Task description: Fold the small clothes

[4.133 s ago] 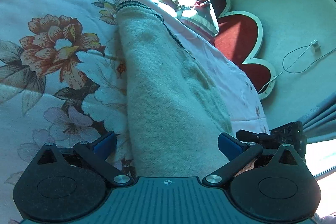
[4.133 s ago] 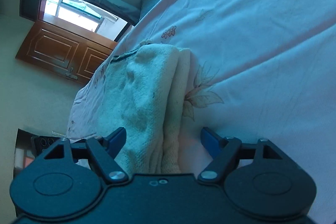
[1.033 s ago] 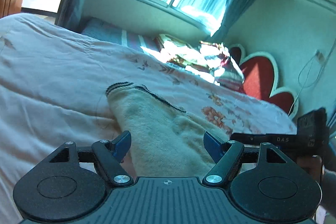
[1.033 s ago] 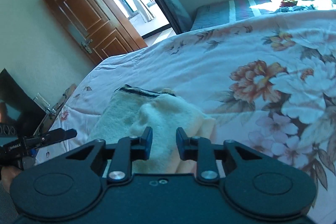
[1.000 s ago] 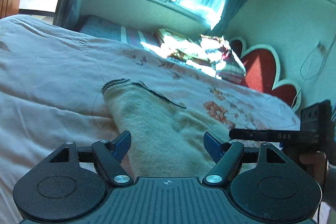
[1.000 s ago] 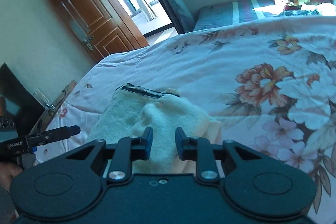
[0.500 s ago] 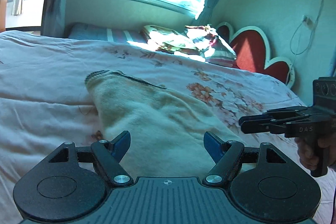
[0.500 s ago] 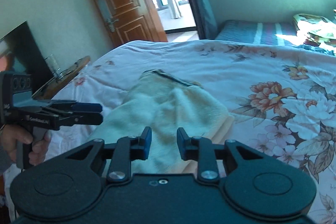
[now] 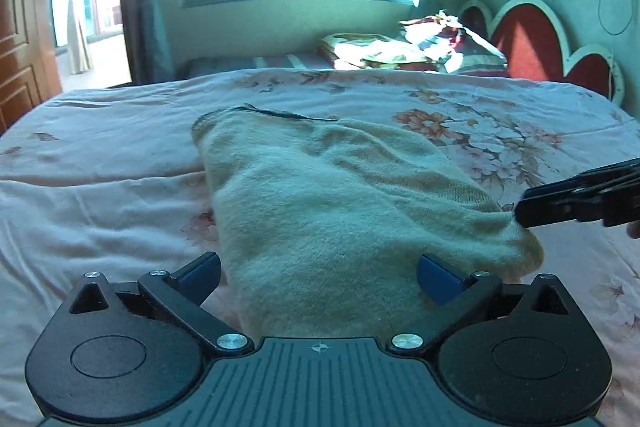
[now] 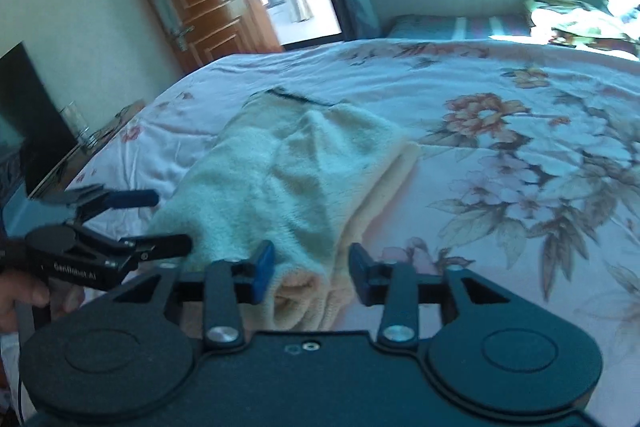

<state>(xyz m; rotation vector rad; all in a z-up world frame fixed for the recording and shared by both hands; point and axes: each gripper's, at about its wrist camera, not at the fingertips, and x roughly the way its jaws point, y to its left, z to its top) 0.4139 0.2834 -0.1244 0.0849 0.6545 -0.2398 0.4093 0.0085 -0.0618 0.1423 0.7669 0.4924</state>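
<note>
The cream, fleecy knitted garment (image 9: 344,211) lay folded lengthwise on the bed, a long band running from the bottom centre of the left wrist view up to its middle. Its far end carried a dark striped ribbed hem, lying flat at the upper middle. In the right wrist view the garment (image 10: 288,183) filled the centre-left of the frame, its layers stacked, with a peach-coloured underlayer showing along the right edge and at the near end, bottom centre. The surface looked soft and slightly rumpled.
</note>
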